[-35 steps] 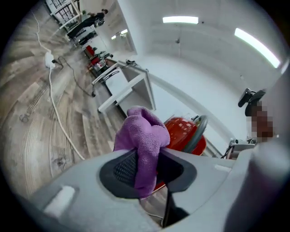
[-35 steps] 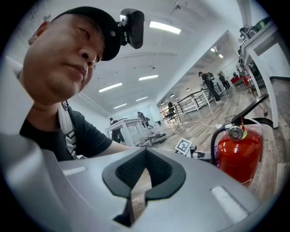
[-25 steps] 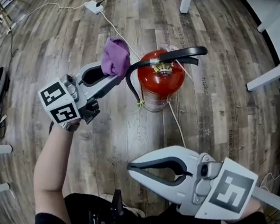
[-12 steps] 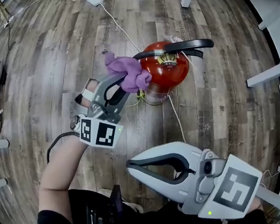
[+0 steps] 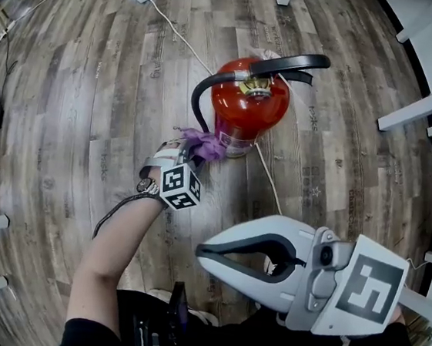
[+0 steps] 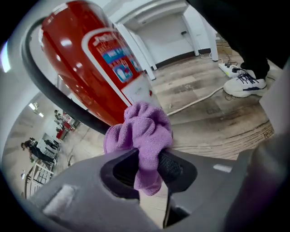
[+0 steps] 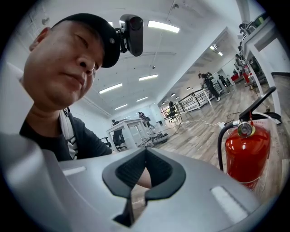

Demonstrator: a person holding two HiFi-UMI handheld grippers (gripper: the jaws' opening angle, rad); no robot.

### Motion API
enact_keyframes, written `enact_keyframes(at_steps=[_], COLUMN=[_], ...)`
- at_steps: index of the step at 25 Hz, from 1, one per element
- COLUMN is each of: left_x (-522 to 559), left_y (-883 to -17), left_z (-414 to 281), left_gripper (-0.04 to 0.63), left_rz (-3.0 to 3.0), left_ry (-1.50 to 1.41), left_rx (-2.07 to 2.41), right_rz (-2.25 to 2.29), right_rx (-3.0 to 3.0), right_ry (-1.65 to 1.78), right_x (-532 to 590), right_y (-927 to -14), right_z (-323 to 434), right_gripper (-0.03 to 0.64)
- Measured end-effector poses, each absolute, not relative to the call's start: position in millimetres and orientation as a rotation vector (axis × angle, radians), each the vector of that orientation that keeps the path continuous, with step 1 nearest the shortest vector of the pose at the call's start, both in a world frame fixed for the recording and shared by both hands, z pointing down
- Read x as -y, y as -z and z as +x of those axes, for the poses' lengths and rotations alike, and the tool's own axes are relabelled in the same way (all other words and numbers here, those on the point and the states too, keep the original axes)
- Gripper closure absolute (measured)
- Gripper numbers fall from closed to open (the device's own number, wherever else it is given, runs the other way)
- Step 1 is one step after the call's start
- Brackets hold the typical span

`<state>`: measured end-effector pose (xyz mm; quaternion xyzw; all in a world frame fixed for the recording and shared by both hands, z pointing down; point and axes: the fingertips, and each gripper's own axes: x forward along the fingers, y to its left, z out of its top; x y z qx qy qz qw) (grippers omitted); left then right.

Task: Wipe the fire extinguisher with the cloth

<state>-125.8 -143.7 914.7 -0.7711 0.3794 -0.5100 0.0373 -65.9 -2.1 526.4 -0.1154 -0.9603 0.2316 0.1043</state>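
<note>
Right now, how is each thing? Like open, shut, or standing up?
Extinguisher: standing upright on the floor.
Hose: hanging in a loop down its side.
Cloth: bunched up, pinched in the left jaws, low by the extinguisher.
Left gripper: shut on the cloth.
Right gripper: shut, empty, held away.

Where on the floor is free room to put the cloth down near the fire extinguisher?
Bare floor lies left of the fire extinguisher, and right of it toward the white legs. Its base is crowded: cloth, hose, white cable.
</note>
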Motion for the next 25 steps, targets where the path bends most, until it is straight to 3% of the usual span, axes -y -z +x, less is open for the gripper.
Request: enact_keyframes(at_steps=[10,12,18,25], left_x=[141.6,140.8,141.1,139.0], left_y=[-979.1,-981.1,-984.3,-988.1], left_z=[-124.9,-124.8,-124.8,-125.9], left_gripper=[0.495,0.495,0.491,0.492], left_rz=[-2.527,-2.643,-2.803,-2.848], left_ry=[1.765,1.733,1.665,1.645], left_rx=[-1.239,-1.318,-1.474,-1.536], right_rz=[-0.305,-0.313,0.015,0.091], right_rx=[2.818,2.814,2.709,2.718], right_ry=[-0.752,-0.932,-1.959,-1.993], right_x=[17.7,25.4,121.3,125.4], right_y=[-530.6,-527.6,-543.5,-541.1], right_z=[-55.6,-53.2,-18.4,-13.9], right_gripper=[0.618,0.618,0.618,0.618])
